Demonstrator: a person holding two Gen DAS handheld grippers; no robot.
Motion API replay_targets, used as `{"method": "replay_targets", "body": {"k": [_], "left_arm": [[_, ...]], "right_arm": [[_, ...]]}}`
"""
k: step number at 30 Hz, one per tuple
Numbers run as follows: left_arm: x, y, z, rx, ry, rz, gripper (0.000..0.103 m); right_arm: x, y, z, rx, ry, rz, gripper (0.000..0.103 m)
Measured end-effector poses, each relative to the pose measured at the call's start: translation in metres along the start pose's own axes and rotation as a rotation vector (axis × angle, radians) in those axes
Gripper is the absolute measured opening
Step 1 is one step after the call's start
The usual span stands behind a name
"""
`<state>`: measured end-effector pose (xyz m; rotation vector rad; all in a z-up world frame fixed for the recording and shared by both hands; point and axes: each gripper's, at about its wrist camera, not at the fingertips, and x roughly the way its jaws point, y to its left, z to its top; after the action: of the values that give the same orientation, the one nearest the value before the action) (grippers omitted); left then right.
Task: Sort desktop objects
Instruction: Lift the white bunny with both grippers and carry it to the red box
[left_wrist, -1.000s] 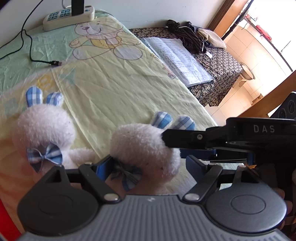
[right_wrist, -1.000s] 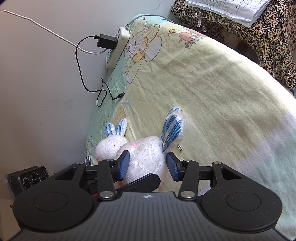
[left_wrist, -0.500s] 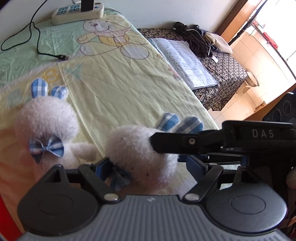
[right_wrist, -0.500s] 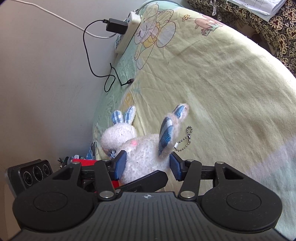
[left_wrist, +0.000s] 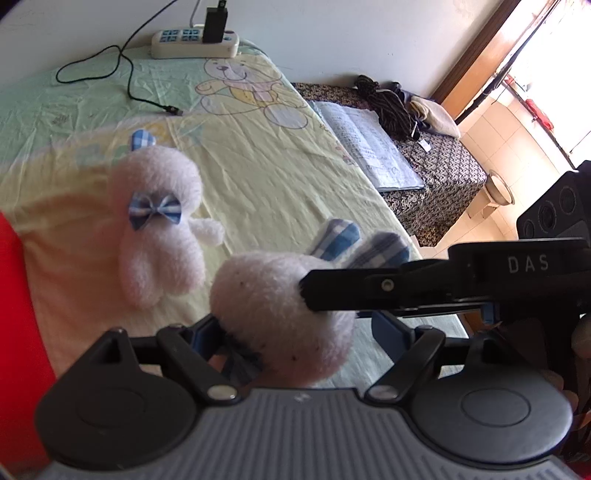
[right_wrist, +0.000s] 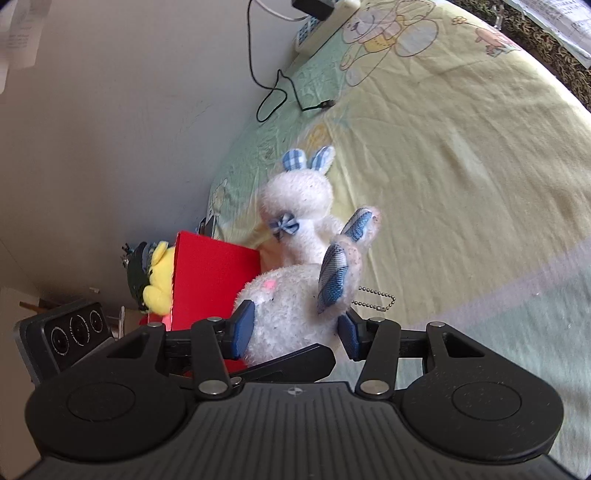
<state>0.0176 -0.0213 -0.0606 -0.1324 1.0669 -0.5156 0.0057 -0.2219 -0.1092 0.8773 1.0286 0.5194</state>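
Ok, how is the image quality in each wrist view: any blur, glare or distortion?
Left wrist view: the loose bunny is smeared by motion blur, the doorway is blown out by daylight, and the fisheye bends the bed edge. Right wrist view: sharper, evenly lit; the held bunny has softened ears, and the wall curves.

Open bed sheet (right_wrist: 461, 155) lies right of the second rabbit (right_wrist: 299, 206). On the left, a red box (right_wrist: 210, 280) against the wall blocks passage. Power strip (left_wrist: 195, 44) and cable (left_wrist: 129, 77) occupy the far corner.
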Motion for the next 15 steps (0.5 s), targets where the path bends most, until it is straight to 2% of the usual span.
{"method": "replay_targets", "body": {"k": [7, 15], "left_arm": [[-0.04, 0.015, -0.038, -0.076, -0.037, 0.02, 0.085], [-0.087, 0.04, -0.084, -0.138, -0.058, 0.041, 0.085]], "right_arm": [[0.016, 0.033, -0.024, -0.125, 0.096, 0.018, 0.051], [0.047, 0.072, -0.052, -0.208, 0.227, 0.042, 0.051]]}}
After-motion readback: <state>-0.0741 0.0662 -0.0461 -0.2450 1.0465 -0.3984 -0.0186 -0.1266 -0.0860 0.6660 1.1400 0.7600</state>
